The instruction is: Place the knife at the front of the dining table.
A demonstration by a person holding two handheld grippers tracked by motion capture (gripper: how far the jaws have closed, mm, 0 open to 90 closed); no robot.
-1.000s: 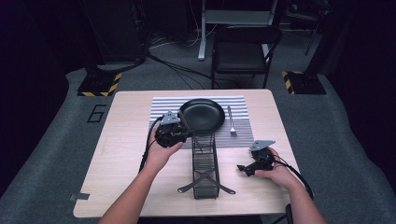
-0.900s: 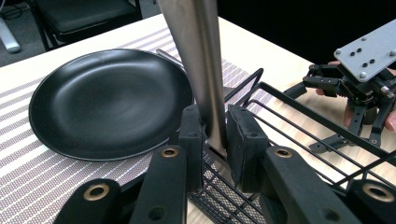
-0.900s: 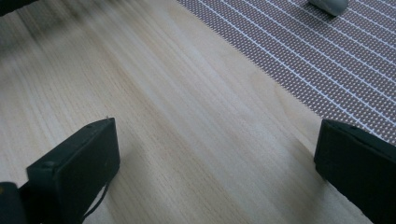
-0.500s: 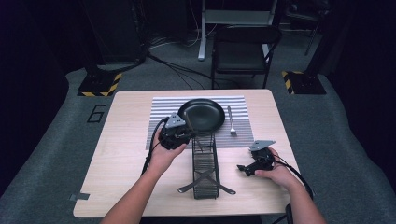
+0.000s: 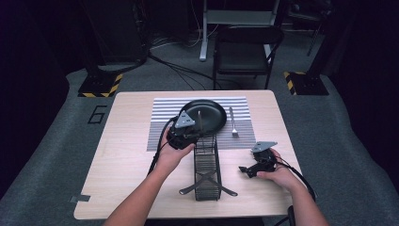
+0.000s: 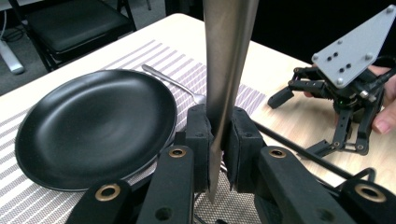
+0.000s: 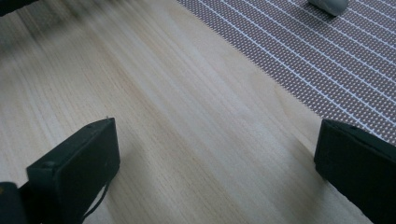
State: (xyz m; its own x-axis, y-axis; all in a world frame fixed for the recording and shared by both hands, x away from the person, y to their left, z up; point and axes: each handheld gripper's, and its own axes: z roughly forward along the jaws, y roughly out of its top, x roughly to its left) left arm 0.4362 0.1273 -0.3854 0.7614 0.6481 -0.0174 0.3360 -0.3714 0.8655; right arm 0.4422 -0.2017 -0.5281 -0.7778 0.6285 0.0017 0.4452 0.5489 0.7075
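Note:
My left gripper (image 6: 219,135) is shut on a silver knife (image 6: 229,56), which stands upright between the pads. In the high view the left gripper (image 5: 195,129) holds the knife (image 5: 199,120) at the near rim of the black plate (image 5: 207,112), above the far end of a black wire rack (image 5: 207,165). A fork (image 5: 232,121) lies on the striped placemat (image 5: 162,125) right of the plate (image 6: 93,126). My right gripper (image 5: 244,170) rests open on the wood right of the rack, nothing between its jaws (image 7: 215,158).
The wooden table (image 5: 127,165) has bare room on its left side and along the front edge. A folding chair (image 5: 244,52) stands behind the table. Cables trail from both grippers toward the person's forearms.
The left gripper has shifted a little to the right with the knife, from beside the plate's near-left rim to over the rack's far end. The right gripper has stayed put.

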